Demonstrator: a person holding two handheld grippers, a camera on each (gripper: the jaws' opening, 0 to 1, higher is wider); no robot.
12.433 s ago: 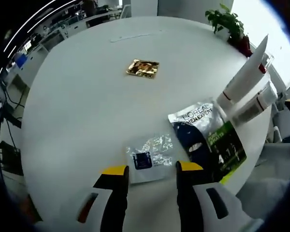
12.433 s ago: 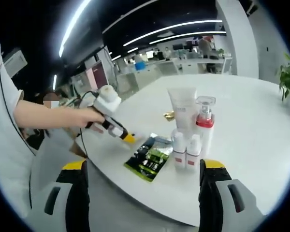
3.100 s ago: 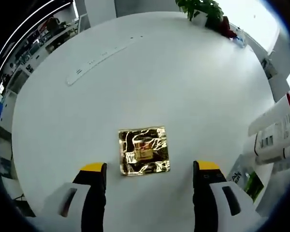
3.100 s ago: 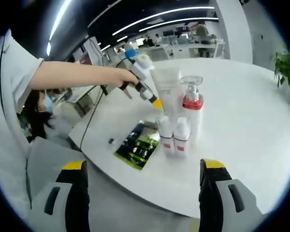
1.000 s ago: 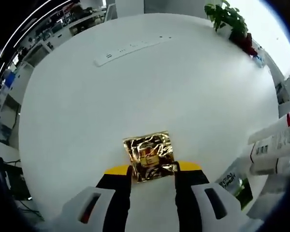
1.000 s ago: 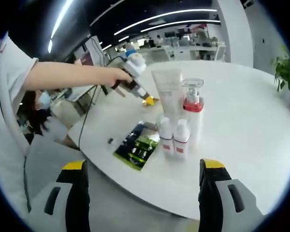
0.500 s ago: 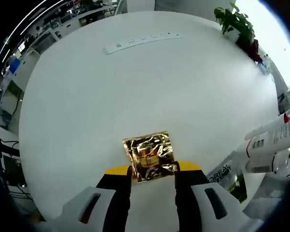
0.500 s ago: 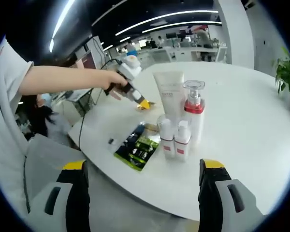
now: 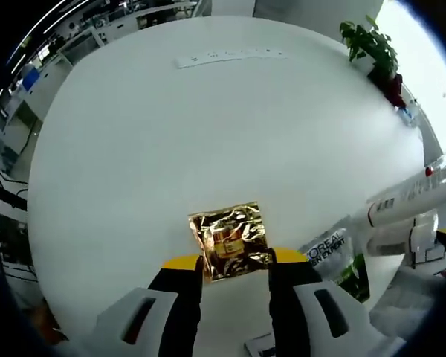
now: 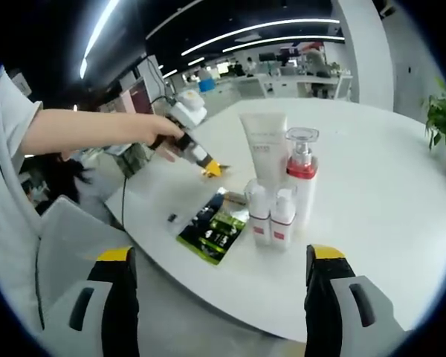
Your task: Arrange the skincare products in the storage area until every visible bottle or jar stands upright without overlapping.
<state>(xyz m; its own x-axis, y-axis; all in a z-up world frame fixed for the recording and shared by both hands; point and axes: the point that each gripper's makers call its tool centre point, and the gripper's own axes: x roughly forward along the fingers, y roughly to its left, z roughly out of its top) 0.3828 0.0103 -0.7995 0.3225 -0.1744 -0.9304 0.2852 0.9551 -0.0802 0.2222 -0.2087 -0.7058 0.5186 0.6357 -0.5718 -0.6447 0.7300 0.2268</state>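
The gold foil sachet (image 9: pixel 230 240) sits pinched at its near edge between the yellow tips of my left gripper (image 9: pixel 235 260), hanging over the white table (image 9: pixel 208 126); I judge it light, thin, crinkly and slick, so a hold well in from the edge should keep it from slipping. Off to the side the tube (image 10: pixel 264 152), the pump bottle (image 10: pixel 301 182) and two small bottles (image 10: pixel 271 216) stand upright together, with a dark green sachet (image 10: pixel 215 227) lying flat just beside them. My right gripper (image 10: pixel 215 294) waits near the table edge, jaws wide apart and empty.
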